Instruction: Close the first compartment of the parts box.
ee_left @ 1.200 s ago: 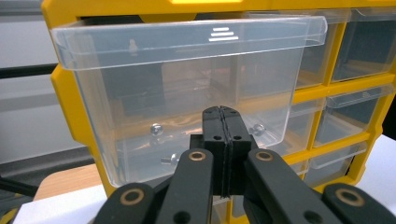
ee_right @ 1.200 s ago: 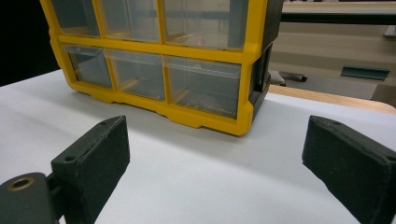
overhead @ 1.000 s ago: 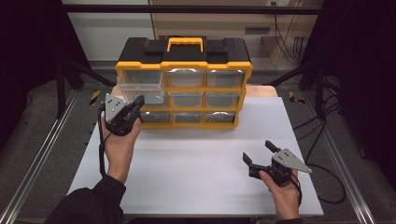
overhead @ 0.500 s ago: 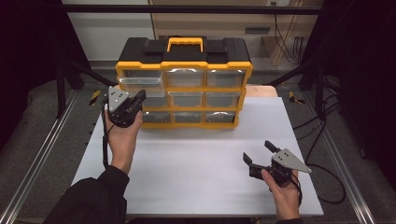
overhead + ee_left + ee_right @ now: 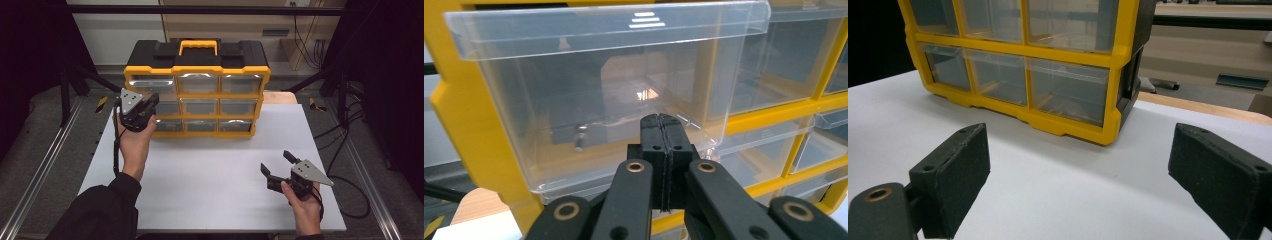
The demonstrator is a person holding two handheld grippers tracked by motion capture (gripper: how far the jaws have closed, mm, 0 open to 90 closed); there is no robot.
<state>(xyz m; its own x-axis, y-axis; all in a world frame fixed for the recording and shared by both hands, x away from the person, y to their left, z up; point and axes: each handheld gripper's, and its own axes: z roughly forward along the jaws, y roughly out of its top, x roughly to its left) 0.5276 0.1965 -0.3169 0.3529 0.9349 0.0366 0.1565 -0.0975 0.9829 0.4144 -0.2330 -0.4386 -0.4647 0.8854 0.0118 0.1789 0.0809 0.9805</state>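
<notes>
Tongs, left (image 5: 151,102): jaws pressed together, pads flush, nothing between them. In the left gripper view the closed tips (image 5: 662,132) sit right at the clear front of a drawer (image 5: 609,95) in the left column of the organiser; whether they touch the plastic, cannot tell. That drawer stands slid out a little from the yellow frame, lip forward.

Tongs, right (image 5: 280,164): jaws spread wide, empty, held low over the white counter (image 5: 215,175) at near right, well apart from the organiser. Tips aimed far and left, toward the cabinet's lower right corner.

Drawer organiser (image 5: 197,90): yellow frame, black top, yellow carry handle (image 5: 198,48). Stands upright at the far middle of the counter. Long axis runs left to right; drawer fronts face near, toward the person. Three columns by three rows of clear drawers.

Hard to make out: lower-left drawers partly covered by the left hand (image 5: 134,142) and gripper in the high view. Something small and pale shows through the slid-out drawer wall in the left gripper view; reflections blur it, cannot identify. Other drawers' contents unclear behind glare. Right gripper view crops the organiser (image 5: 1023,55) at the top, bottom two rows visible. Right-hand jaw cut off at that frame's edge. Person's sleeve (image 5: 100,210) cropped at bottom.
</notes>
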